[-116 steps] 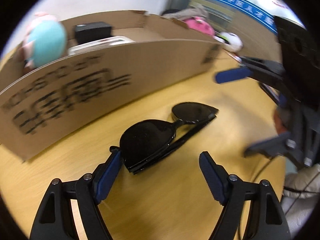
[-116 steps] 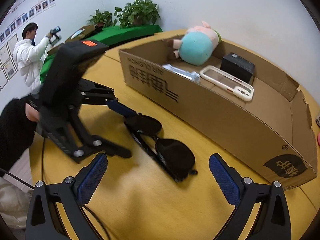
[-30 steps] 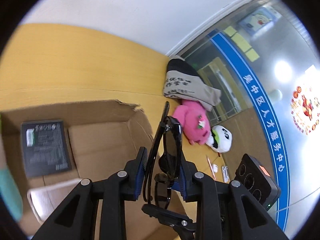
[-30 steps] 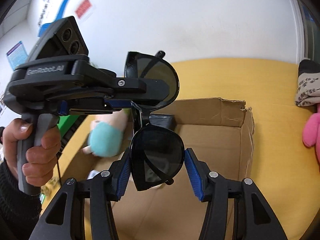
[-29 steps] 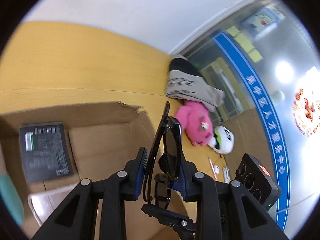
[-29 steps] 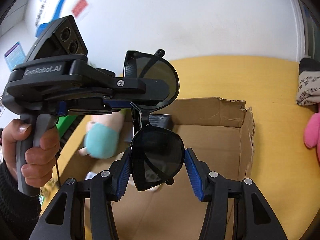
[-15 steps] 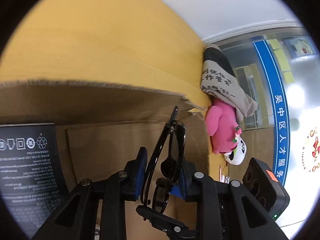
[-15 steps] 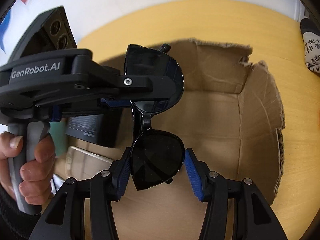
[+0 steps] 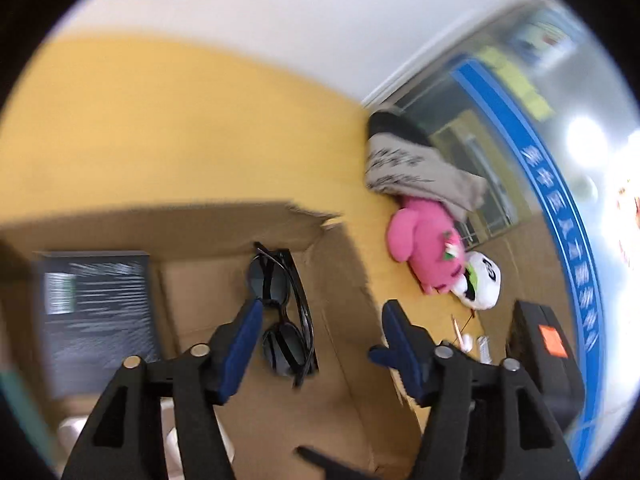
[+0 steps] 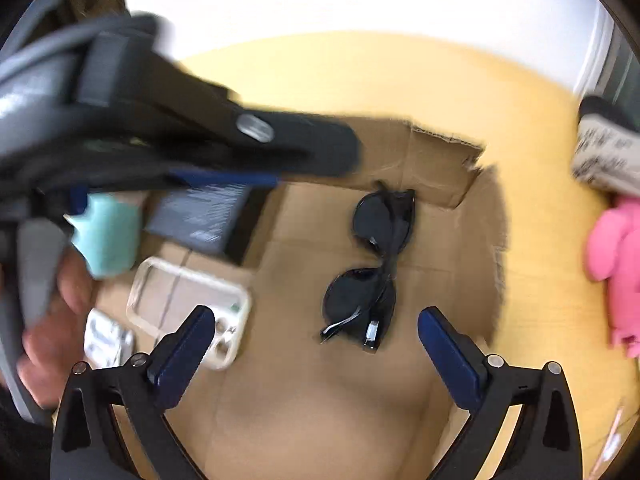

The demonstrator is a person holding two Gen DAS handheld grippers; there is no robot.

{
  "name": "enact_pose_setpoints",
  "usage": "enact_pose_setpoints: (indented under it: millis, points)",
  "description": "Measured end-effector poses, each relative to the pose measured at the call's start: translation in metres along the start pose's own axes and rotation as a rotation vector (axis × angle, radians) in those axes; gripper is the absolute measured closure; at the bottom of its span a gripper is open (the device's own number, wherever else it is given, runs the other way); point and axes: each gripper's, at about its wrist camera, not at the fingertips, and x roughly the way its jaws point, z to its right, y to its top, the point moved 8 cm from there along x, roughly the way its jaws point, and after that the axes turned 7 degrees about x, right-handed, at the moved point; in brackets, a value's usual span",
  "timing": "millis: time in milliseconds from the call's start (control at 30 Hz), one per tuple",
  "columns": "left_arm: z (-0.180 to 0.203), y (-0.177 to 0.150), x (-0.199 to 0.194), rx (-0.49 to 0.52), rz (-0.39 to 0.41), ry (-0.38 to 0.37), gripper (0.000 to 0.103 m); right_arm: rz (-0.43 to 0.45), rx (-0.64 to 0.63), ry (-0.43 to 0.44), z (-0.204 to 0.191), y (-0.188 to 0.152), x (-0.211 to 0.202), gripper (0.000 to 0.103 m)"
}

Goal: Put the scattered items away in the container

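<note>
Now sunglasses [image 10: 370, 264] lie folded on floor of cardboard box [image 10: 440, 152], near its far corner. Right gripper [image 10: 316, 344] above box, fingers [image 10: 182, 346] spread wide, holding nothing. Left gripper [image 9: 322, 344] also over box, fingers [image 9: 240, 350] wide apart, holding nothing. Black packet [image 10: 200, 212], white phone case [image 10: 188, 312], teal plush [image 10: 106, 234] in box too. Pink plush [image 9: 426, 252] on yellow desk [image 9: 160, 128], outside box.

blurred print throughout, nothing legible
</note>
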Motion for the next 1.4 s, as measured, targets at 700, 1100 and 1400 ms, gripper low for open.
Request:
enact_pose_setpoints:
  millis: [700, 1100, 1400]
  points:
    - [-0.043, -0.233, -0.146, 0.123, 0.329, 0.721, 0.022, 0.519, -0.011, -0.118, -0.033, -0.152, -0.045, 0.000]
    - [-0.039, -0.244, -0.139, 0.222, 0.493, 0.784, 0.015, 0.684, 0.004, -0.107, -0.029, -0.160, -0.046, 0.000]
    - [-0.041, -0.240, -0.137, 0.227, 0.490, 0.780, 0.014, 0.685, 0.003, -0.106, -0.030, -0.160, -0.044, 0.000]
